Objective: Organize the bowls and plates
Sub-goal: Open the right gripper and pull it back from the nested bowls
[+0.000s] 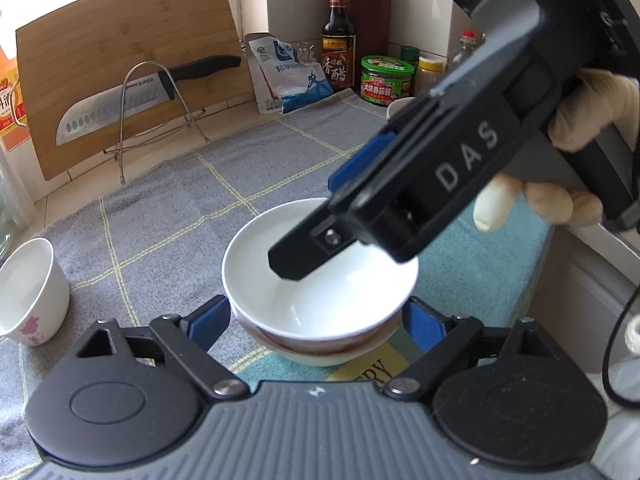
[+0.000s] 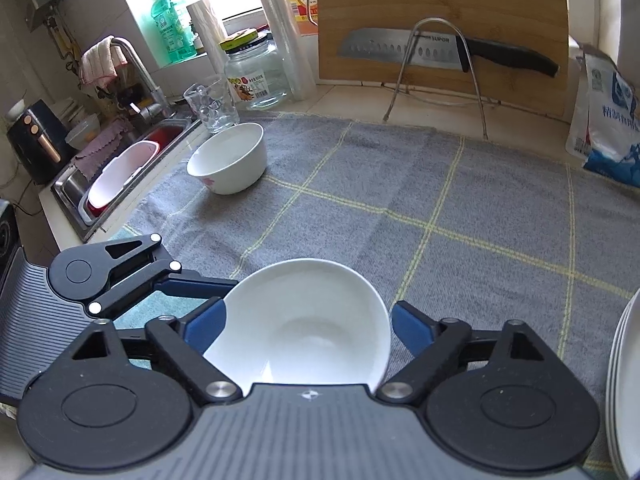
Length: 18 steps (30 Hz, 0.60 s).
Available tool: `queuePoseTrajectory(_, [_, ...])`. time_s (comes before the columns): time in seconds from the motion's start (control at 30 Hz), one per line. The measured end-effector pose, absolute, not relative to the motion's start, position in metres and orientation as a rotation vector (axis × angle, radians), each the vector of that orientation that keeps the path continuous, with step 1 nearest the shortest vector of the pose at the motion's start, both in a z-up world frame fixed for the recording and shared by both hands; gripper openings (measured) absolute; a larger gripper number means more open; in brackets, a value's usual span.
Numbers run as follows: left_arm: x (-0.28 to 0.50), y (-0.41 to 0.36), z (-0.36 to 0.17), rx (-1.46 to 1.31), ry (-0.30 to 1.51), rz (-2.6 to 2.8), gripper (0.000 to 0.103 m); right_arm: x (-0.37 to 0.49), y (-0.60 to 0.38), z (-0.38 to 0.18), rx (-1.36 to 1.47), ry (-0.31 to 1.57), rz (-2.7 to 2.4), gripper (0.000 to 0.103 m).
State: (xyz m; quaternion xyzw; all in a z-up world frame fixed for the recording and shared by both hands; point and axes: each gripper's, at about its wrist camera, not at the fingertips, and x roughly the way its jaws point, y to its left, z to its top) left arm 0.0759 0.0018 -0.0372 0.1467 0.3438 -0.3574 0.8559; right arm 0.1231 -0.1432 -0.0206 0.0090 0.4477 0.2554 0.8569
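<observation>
Grey checked cloth (image 2: 440, 200) carries stacked bowls (image 1: 320, 280), sitting unpinched between both spread hand-held grippers (image 1: 316, 320).

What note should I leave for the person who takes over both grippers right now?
Left gripper: open, pads on either side of the bowl stack on the grey cloth.
Right gripper: open, astride the stack's rim, holding nothing.
Done: a white bowl sits nested in the stack.
Left: the flowered bowl stands apart on the cloth; the plates are stacked at the right edge.
</observation>
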Motion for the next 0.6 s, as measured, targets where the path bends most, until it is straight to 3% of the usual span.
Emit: queuePoseTrajectory(0.6, [0.105,0.116,-0.038,0.258,0.667,-0.381,0.093,0.167,-0.061,0.013,-0.179,0.869,0.681,0.103])
